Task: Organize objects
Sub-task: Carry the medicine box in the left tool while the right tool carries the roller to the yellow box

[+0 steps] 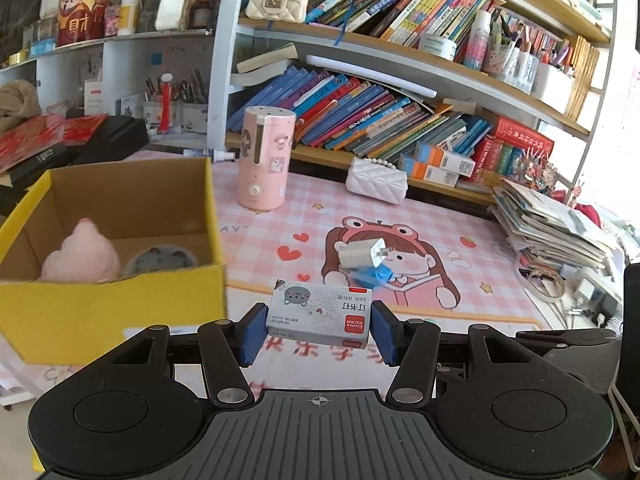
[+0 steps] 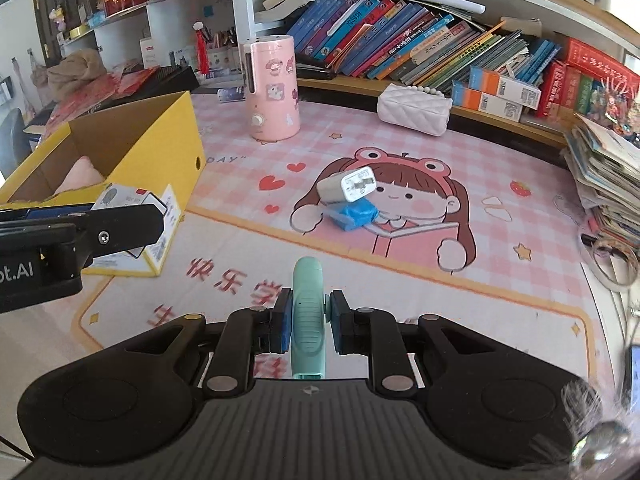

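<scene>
My left gripper (image 1: 319, 328) is shut on a small white staple box (image 1: 320, 315) with a cat print, held above the mat just right of the yellow cardboard box (image 1: 112, 312). Inside that box lie a pink plush (image 1: 80, 256) and a round grey item (image 1: 160, 262). My right gripper (image 2: 308, 322) is shut on a mint-green slim object (image 2: 307, 320) that stands on edge between the blue pads. A white charger plug (image 2: 347, 189) rests on a blue packet (image 2: 354, 216) mid-mat. In the right wrist view the left gripper (image 2: 80, 232) shows at the left with the staple box (image 2: 124, 198).
A pink cylindrical humidifier (image 1: 264, 160) and a white quilted purse (image 1: 376, 180) stand at the back of the pink mat (image 1: 460, 216). Bookshelves (image 1: 400, 60) fill the back. A paper stack (image 1: 556, 224) sits at the right edge, and black and red boxes (image 1: 80, 140) behind the yellow box.
</scene>
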`<state>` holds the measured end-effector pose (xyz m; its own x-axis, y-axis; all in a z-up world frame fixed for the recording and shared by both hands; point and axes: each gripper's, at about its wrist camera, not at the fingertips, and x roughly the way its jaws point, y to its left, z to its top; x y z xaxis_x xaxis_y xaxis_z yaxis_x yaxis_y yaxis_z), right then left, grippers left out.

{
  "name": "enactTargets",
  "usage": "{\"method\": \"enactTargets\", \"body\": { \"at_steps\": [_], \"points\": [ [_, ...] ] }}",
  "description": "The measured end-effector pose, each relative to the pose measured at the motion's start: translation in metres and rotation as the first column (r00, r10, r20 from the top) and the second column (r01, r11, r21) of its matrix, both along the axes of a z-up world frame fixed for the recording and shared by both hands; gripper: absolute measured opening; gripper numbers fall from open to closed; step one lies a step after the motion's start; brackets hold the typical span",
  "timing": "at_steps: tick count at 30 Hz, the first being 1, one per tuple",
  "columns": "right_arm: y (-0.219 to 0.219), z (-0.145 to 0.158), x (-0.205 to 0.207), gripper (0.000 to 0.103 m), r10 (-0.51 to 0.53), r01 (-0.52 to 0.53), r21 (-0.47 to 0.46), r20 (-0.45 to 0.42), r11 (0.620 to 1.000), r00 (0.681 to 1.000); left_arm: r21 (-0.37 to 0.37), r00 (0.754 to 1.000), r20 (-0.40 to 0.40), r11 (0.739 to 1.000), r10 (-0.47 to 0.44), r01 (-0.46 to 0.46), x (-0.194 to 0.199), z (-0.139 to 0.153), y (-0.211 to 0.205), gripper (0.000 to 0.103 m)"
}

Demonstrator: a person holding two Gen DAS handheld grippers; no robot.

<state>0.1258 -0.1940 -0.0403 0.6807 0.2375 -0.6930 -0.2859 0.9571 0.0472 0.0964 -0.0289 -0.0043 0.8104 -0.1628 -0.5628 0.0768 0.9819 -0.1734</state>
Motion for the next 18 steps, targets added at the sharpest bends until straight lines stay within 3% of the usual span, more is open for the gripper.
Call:
{"method": "enactTargets", "body": {
  "at_steps": [18],
  "points": [
    [0.096,0.004,-0.097,0.018,0.059,-0.059,0.017,-0.014,0.998,0.998,0.002,0.994,-0.012,0.995,0.104,-0.104,-0.090,0.001,0.107,0.054]
  ]
}}
